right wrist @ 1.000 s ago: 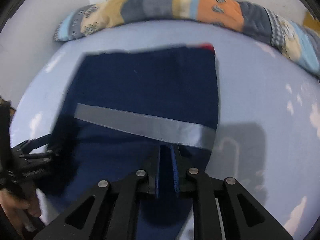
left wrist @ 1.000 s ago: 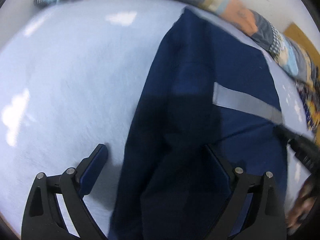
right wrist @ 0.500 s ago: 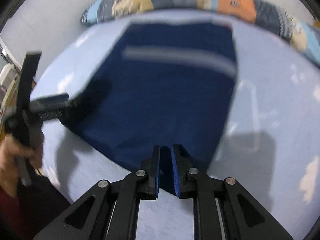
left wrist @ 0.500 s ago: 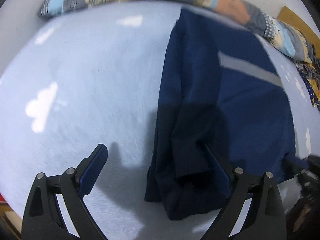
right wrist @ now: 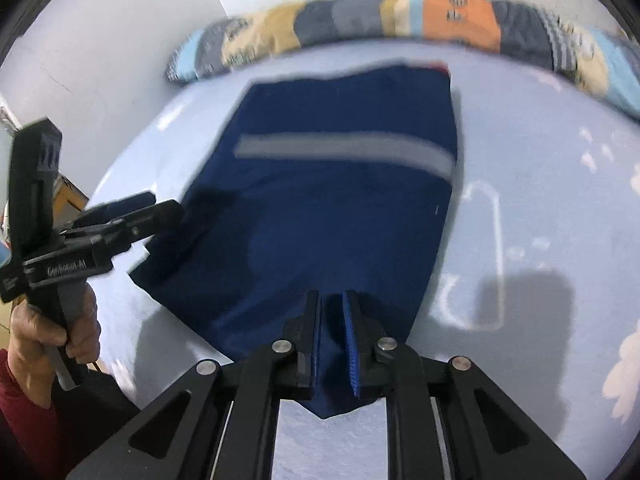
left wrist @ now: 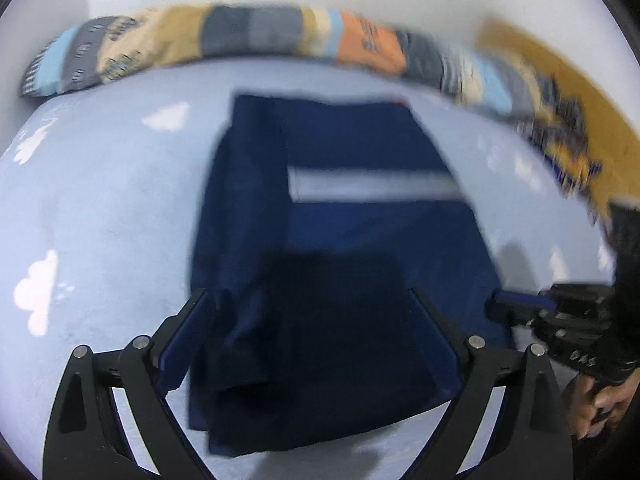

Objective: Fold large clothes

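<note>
A navy garment [left wrist: 360, 240] with a grey reflective stripe [left wrist: 372, 186] lies folded on the light blue bed sheet [left wrist: 100, 208]. My left gripper [left wrist: 308, 320] is open and hovers over the garment's near left part, holding nothing. My right gripper [right wrist: 332, 320] is shut on the garment's near corner [right wrist: 328, 360]. The garment [right wrist: 340, 208] and its stripe [right wrist: 344, 148] fill the middle of the right wrist view. The left gripper [right wrist: 160, 210] shows there at the left, and the right gripper [left wrist: 496, 308] shows at the right of the left wrist view.
A long patchwork pillow [left wrist: 248, 40] lies along the far edge of the bed against a white wall [right wrist: 120, 40]. A patterned cloth [left wrist: 568, 144] and a yellowish board [left wrist: 560, 92] are at the far right. The sheet [right wrist: 540, 200] extends to the right.
Both grippers have pulled back toward the near edge of the bed and tilted up. The garment now lies farther ahead, squared to the view. The right gripper stays shut on its corner.
</note>
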The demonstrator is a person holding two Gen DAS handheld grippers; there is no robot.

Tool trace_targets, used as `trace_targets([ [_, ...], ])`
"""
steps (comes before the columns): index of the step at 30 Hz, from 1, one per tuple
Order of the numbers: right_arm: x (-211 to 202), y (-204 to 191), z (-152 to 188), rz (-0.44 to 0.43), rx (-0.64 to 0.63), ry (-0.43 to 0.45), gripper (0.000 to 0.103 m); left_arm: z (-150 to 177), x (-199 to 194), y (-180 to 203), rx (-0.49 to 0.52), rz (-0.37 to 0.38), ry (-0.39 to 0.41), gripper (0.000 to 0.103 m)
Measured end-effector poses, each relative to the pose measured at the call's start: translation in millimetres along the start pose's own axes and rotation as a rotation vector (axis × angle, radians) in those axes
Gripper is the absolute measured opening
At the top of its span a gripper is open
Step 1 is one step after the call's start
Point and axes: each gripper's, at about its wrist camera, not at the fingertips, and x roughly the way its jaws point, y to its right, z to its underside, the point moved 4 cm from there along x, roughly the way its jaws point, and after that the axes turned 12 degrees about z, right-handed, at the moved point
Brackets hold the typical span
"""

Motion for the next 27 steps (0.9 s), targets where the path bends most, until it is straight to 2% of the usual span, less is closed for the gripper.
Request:
trace_targets([
  [2,7,1,4,-0.008,0.027,-0.016,0.016,6,26,-7,0.002,-0.073,-0.100,0.096],
  [3,8,-2,1,-0.018,0.033,-0.024,0.016,8,35,-7,0.019,-0.112,-0.125,0.097],
  [5,8,-3,-3,-0.038,0.040,-0.030,0.016,1,33,-1,0.028,-0.120,-0.103,0.097],
  [7,-2,-3,-9,-0.053,0.045,0.015,0.018,-5,27,4,0.029,-0.108,-0.074,0.097],
  [10,-14,-5,-29,0.029,-0.019,0.104,0.018,-27,20,8,0.031,-0.118,-0.003,0.097],
  [12,-9,-3,-45,0.071,-0.028,0.121,0.018,-38,20,8,0.014,-0.138,0.035,0.097],
  [15,7,5,-69,0.101,0.013,0.109,0.019,-46,33,0,-0.025,-0.181,0.022,0.097],
  [17,26,12,-75,0.094,0.054,0.056,0.022,-41,48,-4,-0.051,-0.226,-0.042,0.097],
  [19,38,23,-69,0.068,0.109,0.020,0.023,-35,59,-10,-0.063,-0.225,-0.084,0.097],
  [22,35,21,-70,0.067,0.073,0.024,0.023,-38,56,-11,-0.079,-0.207,-0.070,0.097],
  [25,20,18,-69,0.044,0.064,0.055,0.025,-43,48,-3,-0.059,-0.213,-0.037,0.097],
  [27,6,10,-69,0.058,0.039,0.094,0.025,-41,40,5,-0.037,-0.209,-0.011,0.097],
])
